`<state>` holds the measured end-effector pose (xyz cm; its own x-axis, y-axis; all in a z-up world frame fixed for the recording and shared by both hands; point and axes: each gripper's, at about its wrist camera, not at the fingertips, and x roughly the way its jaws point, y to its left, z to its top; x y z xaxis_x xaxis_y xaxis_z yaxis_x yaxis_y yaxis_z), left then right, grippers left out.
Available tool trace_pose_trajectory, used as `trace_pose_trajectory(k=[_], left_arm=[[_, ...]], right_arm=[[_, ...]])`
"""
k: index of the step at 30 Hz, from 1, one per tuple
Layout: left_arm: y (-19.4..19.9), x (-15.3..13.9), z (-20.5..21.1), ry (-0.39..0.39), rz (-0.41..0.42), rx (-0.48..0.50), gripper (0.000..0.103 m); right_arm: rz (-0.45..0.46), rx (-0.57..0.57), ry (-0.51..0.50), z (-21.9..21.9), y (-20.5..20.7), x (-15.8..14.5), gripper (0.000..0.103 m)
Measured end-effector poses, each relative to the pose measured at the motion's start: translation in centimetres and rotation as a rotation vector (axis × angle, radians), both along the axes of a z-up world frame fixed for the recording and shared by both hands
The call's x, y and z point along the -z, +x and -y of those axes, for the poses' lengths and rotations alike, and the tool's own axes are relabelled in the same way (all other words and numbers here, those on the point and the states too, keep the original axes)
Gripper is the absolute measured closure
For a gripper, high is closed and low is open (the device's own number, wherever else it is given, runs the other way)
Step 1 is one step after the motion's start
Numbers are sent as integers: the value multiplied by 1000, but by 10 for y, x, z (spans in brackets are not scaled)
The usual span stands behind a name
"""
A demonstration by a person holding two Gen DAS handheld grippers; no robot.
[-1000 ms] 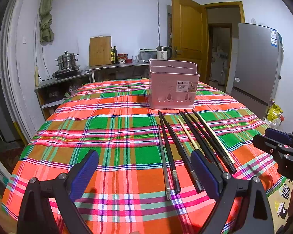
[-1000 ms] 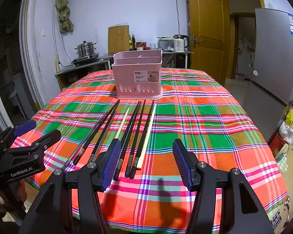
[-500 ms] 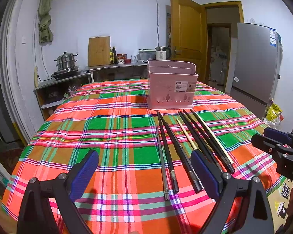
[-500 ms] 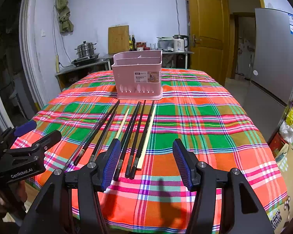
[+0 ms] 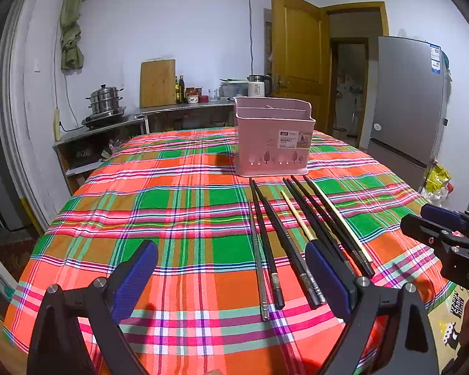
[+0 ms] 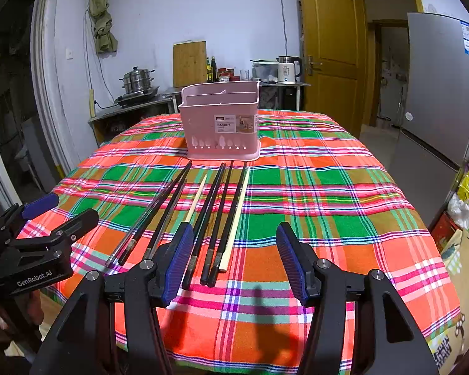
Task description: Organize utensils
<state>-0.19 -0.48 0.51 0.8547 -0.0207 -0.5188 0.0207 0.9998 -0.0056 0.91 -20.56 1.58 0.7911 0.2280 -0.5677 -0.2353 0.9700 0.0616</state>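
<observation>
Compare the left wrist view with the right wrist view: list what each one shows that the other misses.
Only the left wrist view shows the right gripper from outside, at the right edge, open and holding nothing. Only the right wrist view shows the left gripper from outside, at the left edge, also open and holding nothing. Both show the pink basket on the plaid tablecloth, the chopsticks lying in front of it, the fridge and the wooden door.
</observation>
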Motion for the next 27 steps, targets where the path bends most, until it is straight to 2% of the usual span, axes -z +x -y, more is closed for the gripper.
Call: trace_pose_trajectory(k=[27], left_arm=[[-1, 1, 3, 4, -4, 4, 7]], right_arm=[[-3, 1, 3, 2, -1, -1, 47]])
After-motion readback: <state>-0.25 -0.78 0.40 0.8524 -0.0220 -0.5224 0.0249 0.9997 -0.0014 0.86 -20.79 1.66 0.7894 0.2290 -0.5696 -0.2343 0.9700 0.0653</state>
